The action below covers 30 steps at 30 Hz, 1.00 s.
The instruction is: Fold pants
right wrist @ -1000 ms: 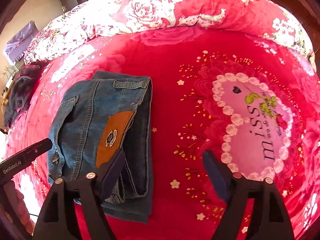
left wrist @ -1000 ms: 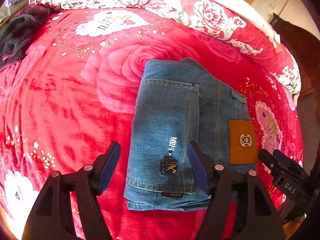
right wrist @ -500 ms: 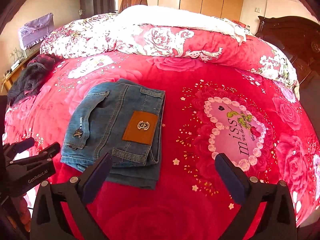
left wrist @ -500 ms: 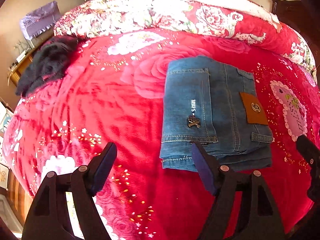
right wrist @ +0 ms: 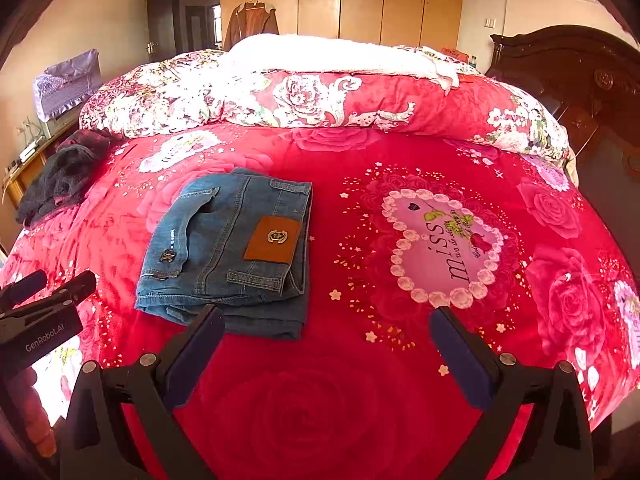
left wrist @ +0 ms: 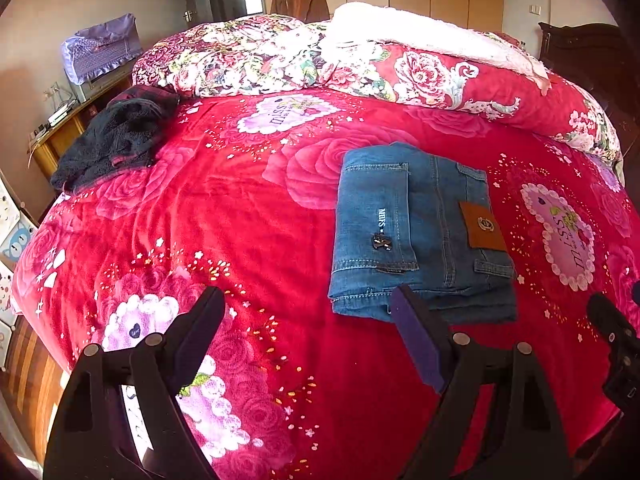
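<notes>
The blue jeans [left wrist: 416, 228] lie folded into a compact rectangle on the red floral bedspread [left wrist: 240, 208], brown leather patch facing up. They also show in the right wrist view [right wrist: 228, 248]. My left gripper [left wrist: 308, 312] is open and empty, held above the bed in front of the jeans' near left corner. My right gripper [right wrist: 324, 328] is open and empty, held in front of the jeans' near right side. Neither gripper touches the jeans. The left gripper shows at the left edge of the right wrist view [right wrist: 44, 304].
A dark garment [left wrist: 112, 140] lies at the bed's far left. A rolled floral quilt [right wrist: 320, 96] runs along the back. A dark wooden headboard [right wrist: 580, 68] stands on the right, wardrobes [right wrist: 340, 0] and a hanging coat behind.
Both grippers have pulled back and up from the folded jeans, so more of the bed and room shows. The jeans have stayed in place.
</notes>
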Available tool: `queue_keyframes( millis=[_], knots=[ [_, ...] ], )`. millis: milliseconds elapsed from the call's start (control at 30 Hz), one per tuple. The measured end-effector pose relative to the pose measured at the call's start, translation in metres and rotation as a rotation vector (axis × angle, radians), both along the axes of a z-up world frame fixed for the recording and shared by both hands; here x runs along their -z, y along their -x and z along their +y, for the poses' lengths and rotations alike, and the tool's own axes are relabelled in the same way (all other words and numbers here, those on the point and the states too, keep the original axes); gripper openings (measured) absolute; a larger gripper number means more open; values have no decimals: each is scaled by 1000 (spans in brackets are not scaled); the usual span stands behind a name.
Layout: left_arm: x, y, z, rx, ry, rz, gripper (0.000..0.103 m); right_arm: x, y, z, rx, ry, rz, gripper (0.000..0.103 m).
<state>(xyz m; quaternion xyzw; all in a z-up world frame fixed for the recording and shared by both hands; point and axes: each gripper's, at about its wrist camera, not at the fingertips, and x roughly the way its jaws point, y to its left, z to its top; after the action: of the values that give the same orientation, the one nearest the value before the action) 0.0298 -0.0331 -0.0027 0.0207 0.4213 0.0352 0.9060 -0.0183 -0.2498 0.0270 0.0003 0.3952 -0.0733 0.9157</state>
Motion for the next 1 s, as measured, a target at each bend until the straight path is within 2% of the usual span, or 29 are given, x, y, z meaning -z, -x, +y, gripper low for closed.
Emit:
queue_keyframes(
  millis=[433, 1000],
  knots=[
    [3, 13, -2, 20, 76, 64, 86, 1, 13, 5, 12, 28, -8, 103],
    [15, 15, -15, 87, 110, 124, 86, 12, 14, -5, 34, 17, 20, 103]
  ],
)
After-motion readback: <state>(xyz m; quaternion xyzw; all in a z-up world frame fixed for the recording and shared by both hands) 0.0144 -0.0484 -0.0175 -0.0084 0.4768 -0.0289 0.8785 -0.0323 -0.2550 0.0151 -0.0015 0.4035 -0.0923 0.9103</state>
